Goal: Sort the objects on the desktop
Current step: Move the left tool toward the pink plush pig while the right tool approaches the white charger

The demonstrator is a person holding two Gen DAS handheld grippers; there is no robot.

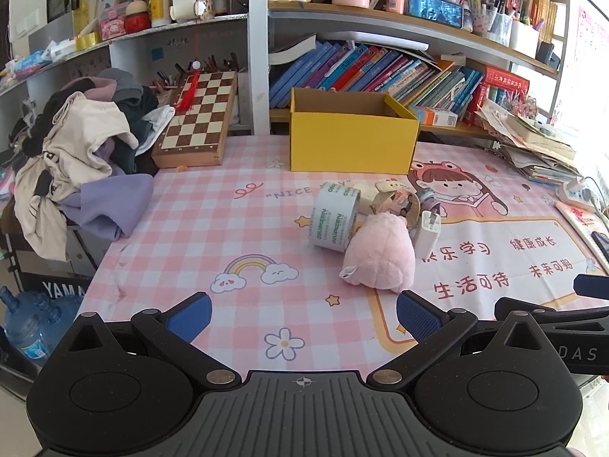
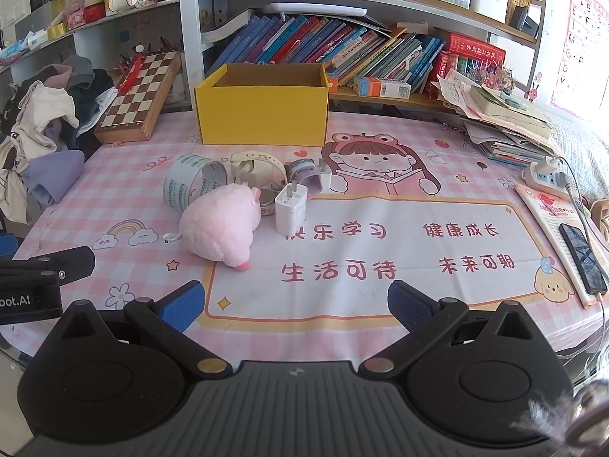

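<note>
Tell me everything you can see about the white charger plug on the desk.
The charger plug is a small white plastic block with rounded edges and two flat metal prongs pointing up and toward the shelves. It stands upright on the pink checked desk mat, in the cluster of items in front of the yellow box. The pink plush toy lies right beside it, appearing to touch it. No cable is attached. Neither gripper is near it.

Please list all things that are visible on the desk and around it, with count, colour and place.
yellow box: 1, yellow, open, back of desk
tape roll: 1, white, left of the pile
plush toy: 1, pink, front of the pile
charger: 1, white, right of plush toy
chessboard: 1, brown and cream, back left
clothes: a heap, mixed colours, left edge
phone: 1, black, right edge
left gripper: 1, blue fingers open
right gripper: 1, blue fingers open
</note>
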